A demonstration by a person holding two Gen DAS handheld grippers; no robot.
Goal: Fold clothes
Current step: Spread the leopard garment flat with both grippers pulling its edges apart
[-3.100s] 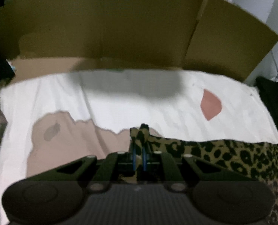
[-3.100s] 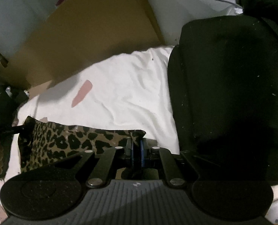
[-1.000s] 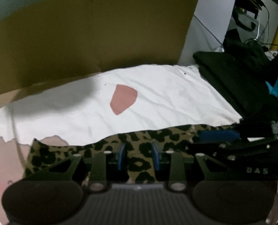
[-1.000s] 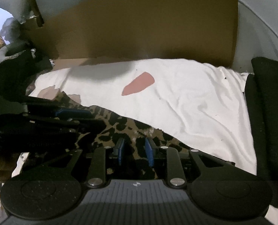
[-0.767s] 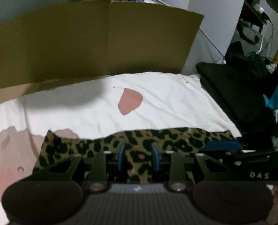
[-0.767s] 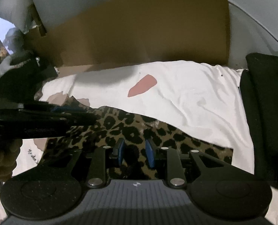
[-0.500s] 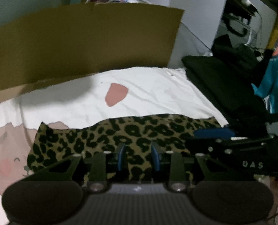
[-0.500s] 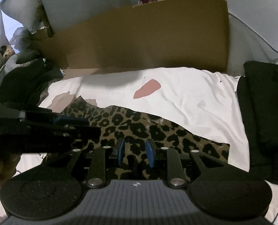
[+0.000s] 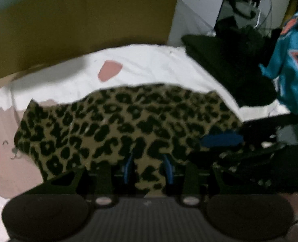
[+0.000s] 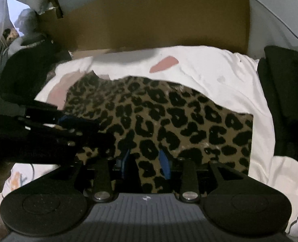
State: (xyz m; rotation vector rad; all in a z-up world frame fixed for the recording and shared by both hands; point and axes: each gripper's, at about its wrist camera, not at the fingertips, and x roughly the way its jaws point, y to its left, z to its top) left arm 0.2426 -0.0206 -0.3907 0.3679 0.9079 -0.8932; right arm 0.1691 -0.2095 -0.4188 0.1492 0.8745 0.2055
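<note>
A leopard-print garment [image 9: 128, 121] lies folded flat on a white sheet [image 9: 149, 64]; it also shows in the right wrist view [image 10: 169, 117]. My left gripper [image 9: 148, 168] is open, its blue pads apart over the garment's near edge. My right gripper [image 10: 145, 161] is open too, above the near edge. Each gripper shows at the side of the other's view: the right one [image 9: 239, 141] and the left one [image 10: 68, 127], close together over the cloth.
A brown cardboard sheet [image 9: 78, 20] stands behind the bed. A black garment pile [image 10: 286, 92] lies to the right. A teal jersey [image 9: 290, 66] hangs at the far right. The sheet has a pink patch [image 9: 108, 70].
Both grippers were shut on the garment's corners three seconds ago; they have let go and pulled back towards me. The garment now lies folded and more of it shows.
</note>
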